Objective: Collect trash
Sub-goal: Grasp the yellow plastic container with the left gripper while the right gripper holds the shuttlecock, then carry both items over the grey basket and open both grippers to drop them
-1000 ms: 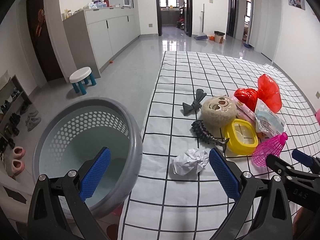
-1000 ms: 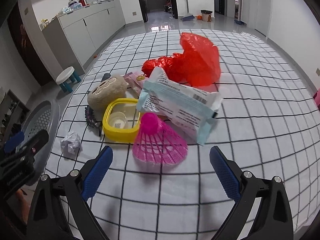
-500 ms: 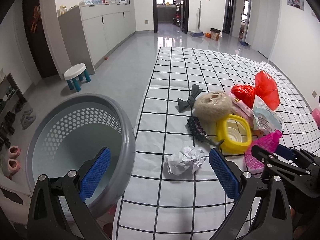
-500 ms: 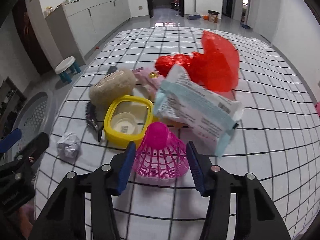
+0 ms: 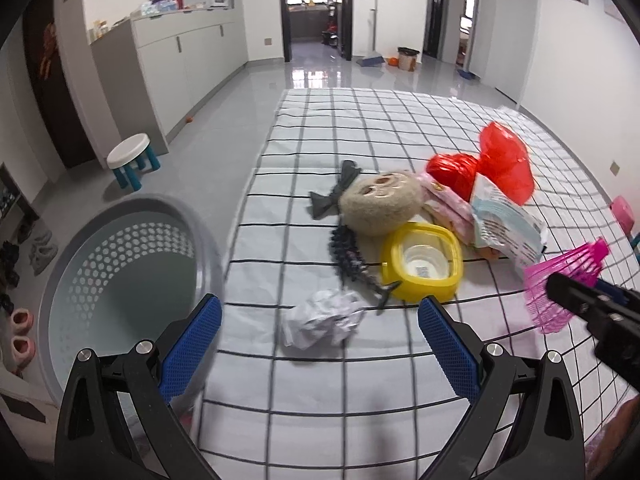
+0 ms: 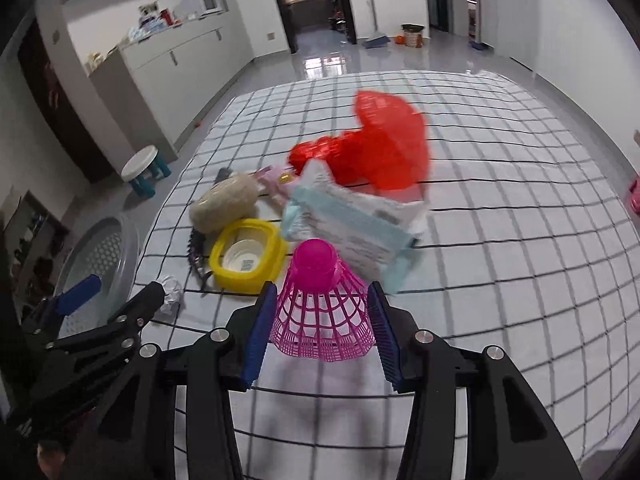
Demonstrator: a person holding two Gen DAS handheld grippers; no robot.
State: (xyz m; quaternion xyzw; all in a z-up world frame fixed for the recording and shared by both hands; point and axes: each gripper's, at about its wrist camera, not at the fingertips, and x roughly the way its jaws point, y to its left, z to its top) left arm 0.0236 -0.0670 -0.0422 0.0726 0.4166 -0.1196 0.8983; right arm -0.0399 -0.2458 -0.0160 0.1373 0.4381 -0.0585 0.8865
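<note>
Gripper right [image 6: 322, 316], clamped on your shuttlecock [image 6: 322, 312], lifts it clear; carry it next over the basket [image 6: 100, 256].

Red crinkled plastic bag [image 6: 384, 148] motion-blurred in right view. Printed text on pale blue-white wrapper [image 6: 352, 228] unreadable. Small pink object [image 5: 623, 216] cut off at right edge.

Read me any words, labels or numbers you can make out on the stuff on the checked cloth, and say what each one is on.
None can be read.
Blue and white packet: printed lines and a barcode, too blurred.
Yellow container: small code sticker inside, too small.
Pink wrapper: gold emblem, no legible text.
</note>
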